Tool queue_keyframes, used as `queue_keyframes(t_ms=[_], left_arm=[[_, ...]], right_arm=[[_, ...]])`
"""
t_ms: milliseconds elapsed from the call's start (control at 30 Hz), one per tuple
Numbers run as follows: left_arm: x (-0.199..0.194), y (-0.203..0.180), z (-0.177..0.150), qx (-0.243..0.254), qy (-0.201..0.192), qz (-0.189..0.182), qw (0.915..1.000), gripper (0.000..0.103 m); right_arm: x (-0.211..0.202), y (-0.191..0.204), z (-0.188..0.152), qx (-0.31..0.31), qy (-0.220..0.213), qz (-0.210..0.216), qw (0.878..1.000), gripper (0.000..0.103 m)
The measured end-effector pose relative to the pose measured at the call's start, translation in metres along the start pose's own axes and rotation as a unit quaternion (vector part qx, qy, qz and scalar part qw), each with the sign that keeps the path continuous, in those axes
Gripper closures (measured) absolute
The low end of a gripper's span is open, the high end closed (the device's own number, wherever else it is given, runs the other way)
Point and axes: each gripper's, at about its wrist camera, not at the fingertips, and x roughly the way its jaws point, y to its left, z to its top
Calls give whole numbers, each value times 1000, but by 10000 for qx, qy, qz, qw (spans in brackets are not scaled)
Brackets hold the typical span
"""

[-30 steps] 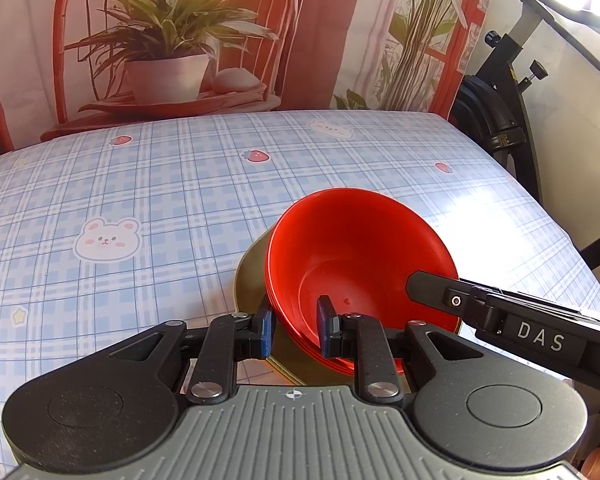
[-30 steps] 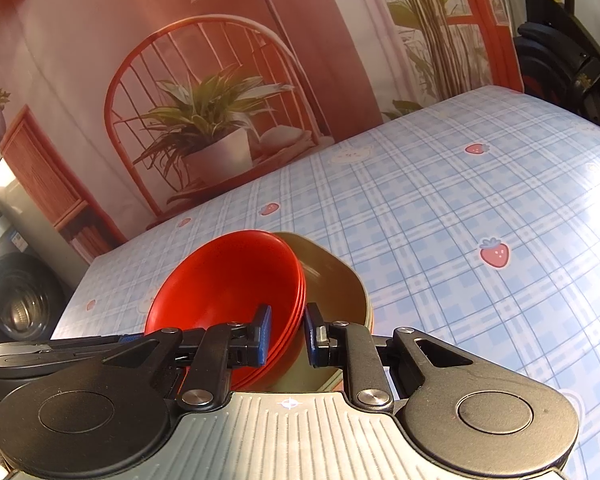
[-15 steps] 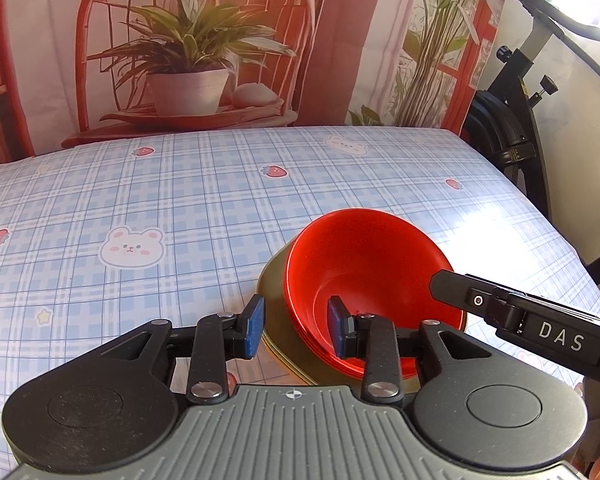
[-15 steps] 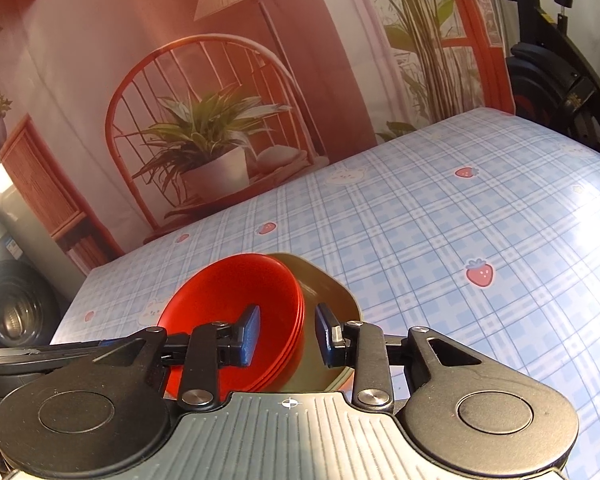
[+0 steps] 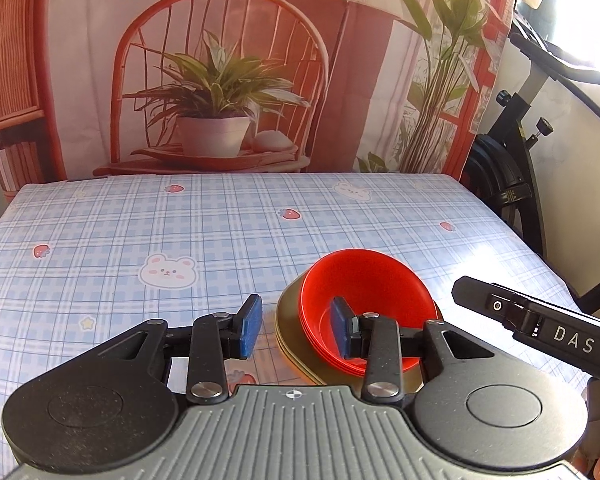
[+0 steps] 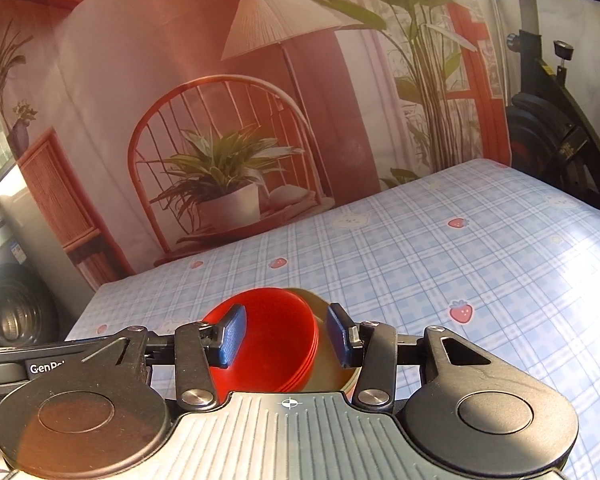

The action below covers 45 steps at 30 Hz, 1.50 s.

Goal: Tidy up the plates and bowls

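A stack of red bowls rests in a stack of olive plates on the table, near its right front corner. My left gripper hovers above the stack's near left rim; its jaws are opening and the blue pads touch nothing. In the right wrist view the same red bowls and olive plates lie below my right gripper, whose jaws are also opening with nothing pressed between them. The right gripper's body shows at the right of the left wrist view.
The table wears a blue plaid cloth with strawberries and bears. A printed backdrop hangs behind the far edge. An exercise bike stands right of the table, a washing machine to its left.
Both grippers let go of the stack's rim, their jaws spreading apart. Both rose and drew back, so the bowls and plates look smaller and lower. The stack stayed on the table.
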Motion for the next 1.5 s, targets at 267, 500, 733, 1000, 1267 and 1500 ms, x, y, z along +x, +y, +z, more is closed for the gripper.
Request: queue_keyframes(t_ms=[267, 500, 733, 1000, 1267, 1500], left_arm=[[-50, 1, 9, 47, -448, 138, 9989, 37], [-108, -5, 12, 139, -816, 476, 9954, 22], [-171, -24, 10, 347, -1253, 757, 9886, 20], [-235, -52, 2, 778, -2001, 1151, 9699, 15], [-259, -58, -10, 844, -2143, 958, 9684, 14], [-263, -56, -24, 808, -2125, 1007, 9686, 14]], right_arm=[[-43, 21, 18, -377, -446, -27, 9983, 35], [-89, 44, 32, -733, -815, 112, 9939, 5], [-144, 65, 39, -1047, -957, 10, 9899, 0], [-196, 75, 34, -1214, -1042, -85, 9871, 0], [-225, 85, 23, -1285, -1138, -22, 9851, 0], [-231, 92, 16, -1369, -1191, -19, 9834, 0]])
